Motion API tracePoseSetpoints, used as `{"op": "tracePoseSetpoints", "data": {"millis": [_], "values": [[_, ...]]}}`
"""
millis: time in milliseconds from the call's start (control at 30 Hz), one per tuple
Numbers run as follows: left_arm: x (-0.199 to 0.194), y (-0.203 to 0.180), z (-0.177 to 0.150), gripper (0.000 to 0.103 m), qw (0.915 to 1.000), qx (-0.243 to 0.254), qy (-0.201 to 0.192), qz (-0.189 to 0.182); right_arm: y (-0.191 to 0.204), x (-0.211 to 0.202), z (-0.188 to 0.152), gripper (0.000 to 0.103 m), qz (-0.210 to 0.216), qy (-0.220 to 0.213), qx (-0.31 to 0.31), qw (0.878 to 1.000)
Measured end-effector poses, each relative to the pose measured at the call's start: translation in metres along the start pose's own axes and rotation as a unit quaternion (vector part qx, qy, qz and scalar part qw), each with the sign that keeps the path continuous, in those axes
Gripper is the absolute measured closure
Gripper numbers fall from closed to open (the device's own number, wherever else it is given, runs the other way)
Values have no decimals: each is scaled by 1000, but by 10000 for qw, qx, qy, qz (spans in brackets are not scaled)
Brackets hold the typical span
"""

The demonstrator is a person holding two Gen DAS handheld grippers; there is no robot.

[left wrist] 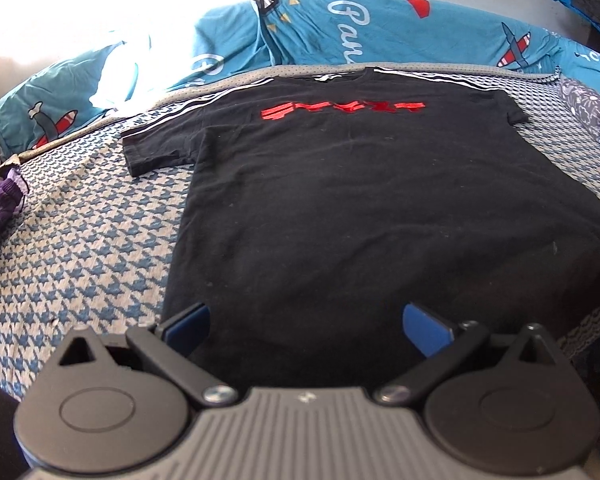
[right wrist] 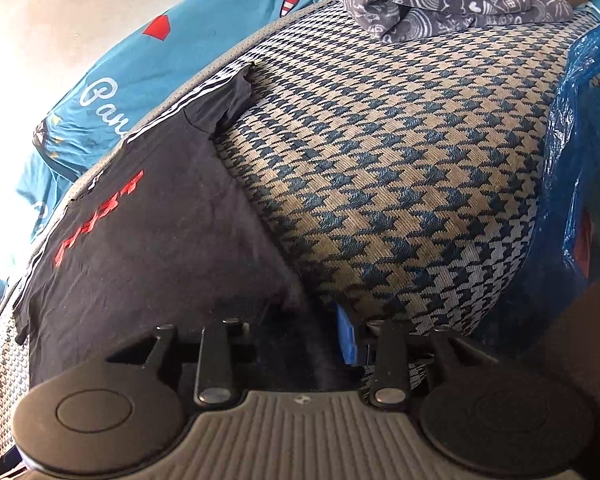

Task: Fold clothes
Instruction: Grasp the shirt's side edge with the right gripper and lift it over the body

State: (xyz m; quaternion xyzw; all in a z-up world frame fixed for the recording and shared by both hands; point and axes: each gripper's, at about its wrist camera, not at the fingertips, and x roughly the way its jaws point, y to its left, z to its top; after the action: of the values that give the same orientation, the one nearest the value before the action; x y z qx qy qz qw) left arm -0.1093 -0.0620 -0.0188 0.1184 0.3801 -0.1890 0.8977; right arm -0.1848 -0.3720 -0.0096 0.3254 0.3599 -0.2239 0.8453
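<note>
Over the black T-shirt's (left wrist: 360, 208) hem, left tool (left wrist: 306, 330) spread wide.

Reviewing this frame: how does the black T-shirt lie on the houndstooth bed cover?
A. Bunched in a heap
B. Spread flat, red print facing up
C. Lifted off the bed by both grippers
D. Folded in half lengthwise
B: the black T-shirt lies spread out on the houndstooth cover, both sleeves out to the sides and the red print showing across the chest.
</note>
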Motion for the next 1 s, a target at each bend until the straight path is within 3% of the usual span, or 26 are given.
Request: {"op": "tracePoseSetpoints", "data": {"millis": [133,233,500,600,767,900,1000], "values": [[-7,-15,-4,0,9989,321,-77,-326,1,-1,-1,70,89,36,-29,9999],[-12,-28,-9,0,9965,571,-122,-600,2,-2,1,97,295,57,5,9995],[-21,-60,-22,0,9812,1319,-145,-1401,8,-7,12,98,1037,79,67,9946],[-23,-73,-29,0,9761,1610,-206,-1442,20,-8,24,98,1547,33,61,9879],[-17,-79,-30,0,9769,1646,-204,-1347,46,4,55,98,2230,4,-88,9748],[-13,-79,-27,0,9793,1607,-315,-1186,66,16,76,98,2549,52,-90,9669],[-8,-72,-20,0,9832,1391,-322,-1135,72,30,84,98,2524,89,-7,9676]]}}
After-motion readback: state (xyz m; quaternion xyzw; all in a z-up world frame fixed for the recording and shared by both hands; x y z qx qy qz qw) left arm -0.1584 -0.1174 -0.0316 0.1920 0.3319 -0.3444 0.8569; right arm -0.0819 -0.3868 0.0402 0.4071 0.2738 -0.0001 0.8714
